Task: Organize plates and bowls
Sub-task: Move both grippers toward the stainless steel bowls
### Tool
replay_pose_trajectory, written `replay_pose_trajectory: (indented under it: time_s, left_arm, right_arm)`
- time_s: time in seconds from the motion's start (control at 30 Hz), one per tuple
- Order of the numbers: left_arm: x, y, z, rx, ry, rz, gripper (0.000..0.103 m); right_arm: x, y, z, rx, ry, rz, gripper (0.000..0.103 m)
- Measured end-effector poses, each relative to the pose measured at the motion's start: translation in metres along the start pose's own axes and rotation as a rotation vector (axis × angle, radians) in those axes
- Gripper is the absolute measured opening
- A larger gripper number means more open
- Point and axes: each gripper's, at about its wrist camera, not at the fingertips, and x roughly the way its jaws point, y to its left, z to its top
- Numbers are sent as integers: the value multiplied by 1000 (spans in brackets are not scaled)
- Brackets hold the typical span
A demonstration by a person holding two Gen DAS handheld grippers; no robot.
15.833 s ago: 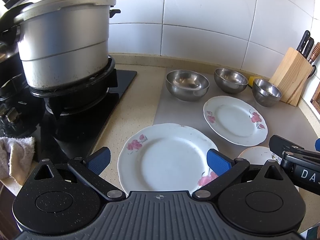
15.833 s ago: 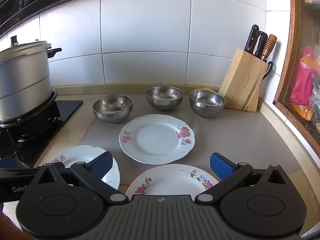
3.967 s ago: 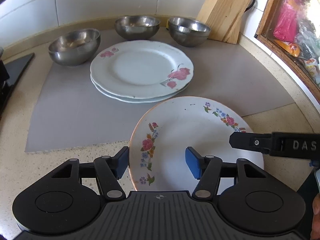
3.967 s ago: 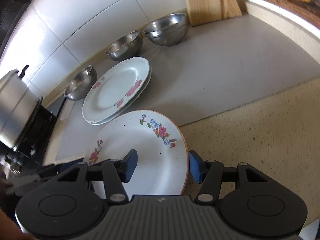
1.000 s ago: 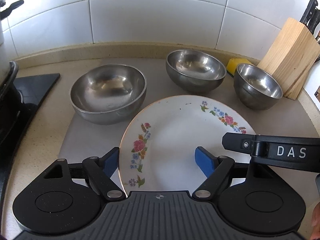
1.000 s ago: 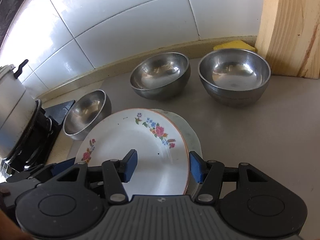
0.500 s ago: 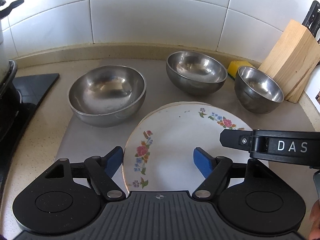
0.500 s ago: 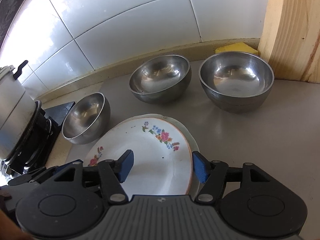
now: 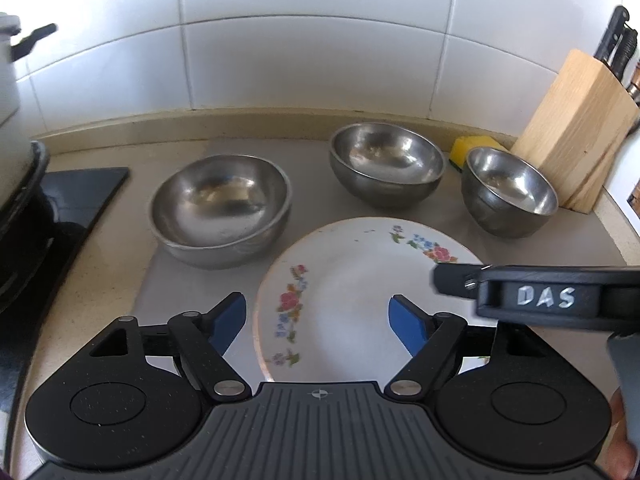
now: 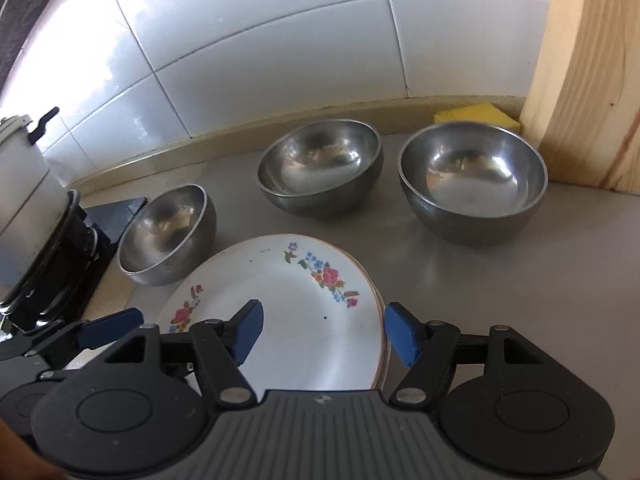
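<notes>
Counter (image 9: 100,280): both tools (image 9: 316,320) (image 10: 324,332) open astride plate (image 9: 352,292).

The only readable lettering is "DAS", in pale capitals on the black body of the right gripper (image 9: 536,298), seen from the left wrist view. Nothing else carries legible text.

White glossy wall tiles (image 9: 304,60) with grey grout rise behind a beige speckled countertop (image 9: 100,264), and a low beige upstand runs along their foot. Bright daylight glares off the tiles to the left of the wooden knife block (image 9: 576,132), which stands in the right corner against the wall. A yellow sponge (image 9: 472,146) lies just left of the block. Far left of the block sits a black hob (image 9: 76,184) carrying what looks like a large metal pot (image 10: 20,184). A grey mat (image 10: 540,280) covers the counter before the block.
</notes>
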Motion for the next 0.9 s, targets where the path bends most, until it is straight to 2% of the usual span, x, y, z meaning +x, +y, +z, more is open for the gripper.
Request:
replay_pose_trajectory:
  time_s: [0.27,0.4,0.53,0.6,0.7,0.8,0.9]
  left_arm:
    - [-18,48,5,-100,-37,124,82]
    - [-17,74,12,-160,-41,177,83]
    - [-11,93,18,-187,-49,224,86]
    - [-5,103,20,-204,-38,224,87]
    - [4,117,23,-248,-25,202,87]
    - [14,127,26,-275,-16,190,87]
    - [21,139,25,-308,-11,137,87]
  right_arm:
    - [-17,-2,13,-39,-68,-3,44]
    - [-13,18,23,-100,-70,28,45]
    - [0,37,36,-101,-49,75,45]
    - [5,46,44,-98,-51,91,45]
    - [16,59,60,-58,-33,165,45]
    - [32,71,72,-36,-7,188,45]
    - [53,78,78,10,48,239,45]
